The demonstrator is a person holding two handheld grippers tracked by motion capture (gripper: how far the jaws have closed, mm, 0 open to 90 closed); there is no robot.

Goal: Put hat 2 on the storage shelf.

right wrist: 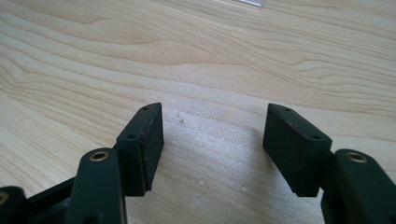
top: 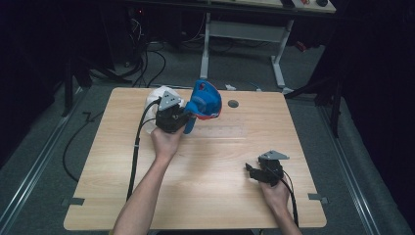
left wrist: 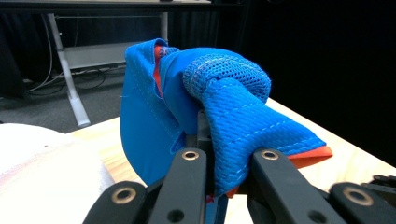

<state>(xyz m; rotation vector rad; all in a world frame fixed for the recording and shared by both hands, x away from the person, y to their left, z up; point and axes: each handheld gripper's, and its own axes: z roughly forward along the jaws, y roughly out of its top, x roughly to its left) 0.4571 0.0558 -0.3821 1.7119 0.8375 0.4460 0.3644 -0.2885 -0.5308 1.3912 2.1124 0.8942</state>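
Wooden table (top: pixel 205 161), dark room. Upper centre of the high view: left claw (top: pixel 182 119) is clamping a blue mesh cap (top: pixel 205 100); light, floppy, so I'm pinching bunched fabric. Right claw (top: pixel 255 172) is gaping, holding nothing.

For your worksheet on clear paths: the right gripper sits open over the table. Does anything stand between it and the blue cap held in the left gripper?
Nothing visible does. The left gripper is shut on the blue cap; between it and the open right gripper lies bare wooden table. A white bundle sits on the cap's far side.
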